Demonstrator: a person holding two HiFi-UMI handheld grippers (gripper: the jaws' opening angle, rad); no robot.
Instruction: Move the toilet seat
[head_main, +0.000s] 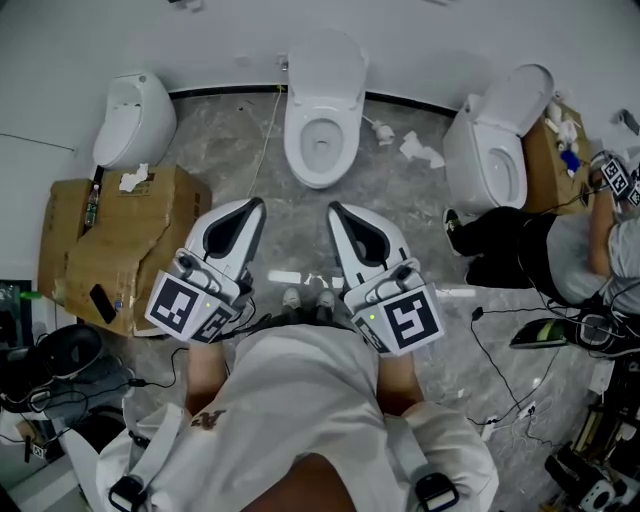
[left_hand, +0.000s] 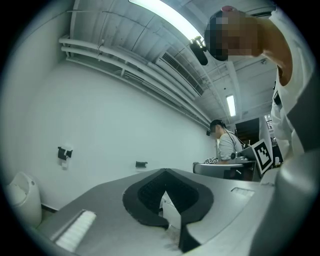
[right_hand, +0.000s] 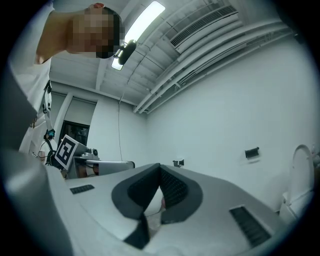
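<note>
Left gripper clenched, empty, pointing level. Right gripper clenched, empty, beside it. Toilet ahead, lid raised, well apart from both.

Right gripper: jaws closed, dark pads meeting at the tips, nothing between them. Aimed roughly level at a plain white wall. Two small black brackets on it: one to the right, the other just above the jaw tips. White toilet at right edge, lid upright. Left gripper alongside at left, marker cube showing. Ceiling strip light lit; pipes run below the ceiling.
</note>
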